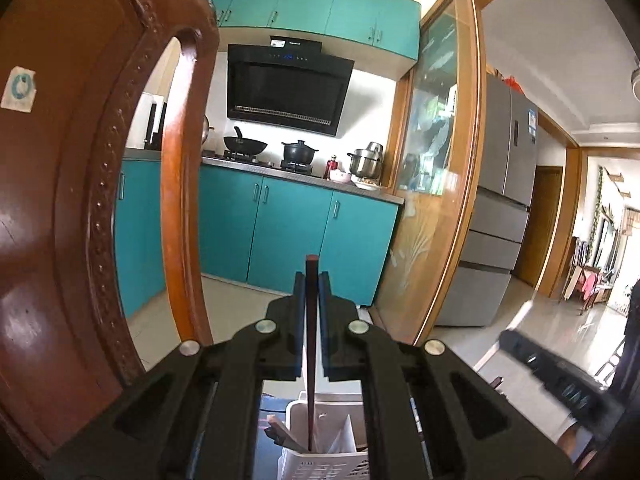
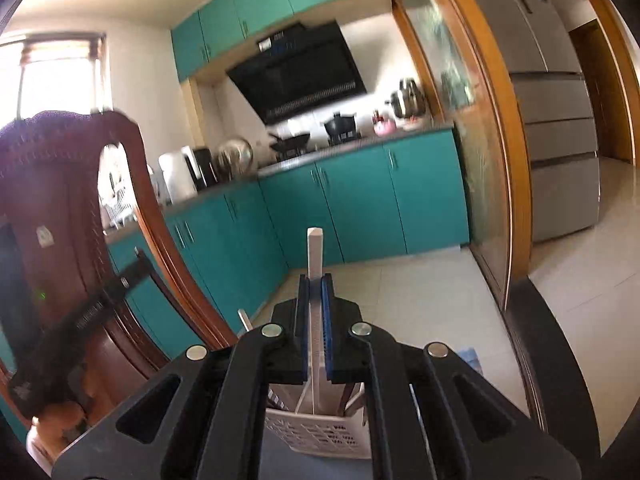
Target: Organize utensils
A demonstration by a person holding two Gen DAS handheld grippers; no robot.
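Note:
My left gripper (image 1: 311,280) is shut on a dark brown chopstick (image 1: 311,344). The chopstick stands upright and its lower end reaches down into a white perforated utensil basket (image 1: 320,466) below the fingers. My right gripper (image 2: 315,284) is shut on a white chopstick (image 2: 315,264), also upright, with its lower end inside the same white basket (image 2: 316,434). Other dark and pale utensils lean in the basket. The right gripper shows blurred at the right edge of the left wrist view (image 1: 560,376). The left gripper shows blurred at the left of the right wrist view (image 2: 76,320).
A carved dark wooden chair back (image 1: 80,184) stands close on the left, also in the right wrist view (image 2: 60,208). Beyond are teal kitchen cabinets (image 1: 280,224), a stove with pots, a glass sliding door (image 1: 432,184) and a grey fridge (image 1: 500,184).

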